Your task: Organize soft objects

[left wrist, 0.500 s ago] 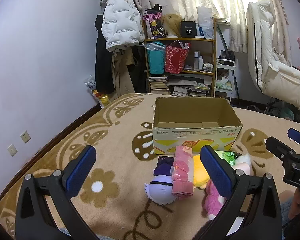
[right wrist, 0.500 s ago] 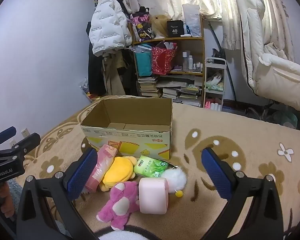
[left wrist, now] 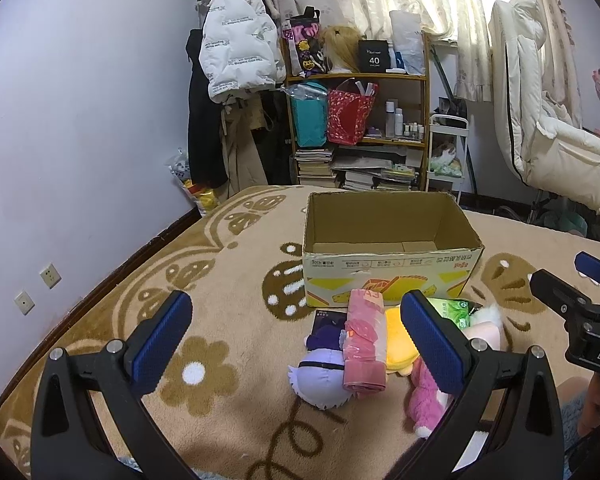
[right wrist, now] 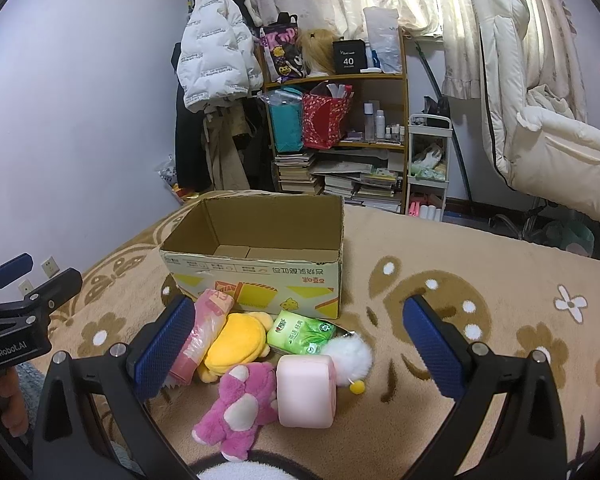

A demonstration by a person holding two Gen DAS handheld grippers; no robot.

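Observation:
An open, empty cardboard box [left wrist: 388, 276] [right wrist: 260, 280] stands on the beige carpet. In front of it lies a pile of soft things: a pink wrapped roll [left wrist: 364, 344] [right wrist: 204, 332], a purple plush [left wrist: 324, 376], a yellow plush [right wrist: 236, 340], a green tissue pack [right wrist: 302, 332], a pink plush bear [right wrist: 240, 404], a pink cushion block [right wrist: 306, 390] and a white pompom [right wrist: 350, 354]. My left gripper [left wrist: 296, 344] is open and empty above the pile's left side. My right gripper [right wrist: 300, 344] is open and empty above the pile.
A cluttered shelf [left wrist: 360, 128] with books, bags and bottles stands behind the box, with coats [left wrist: 236, 56] hanging to its left. A white padded chair [left wrist: 540, 120] is at the right. Patterned carpet [left wrist: 180, 280] extends left and right of the box.

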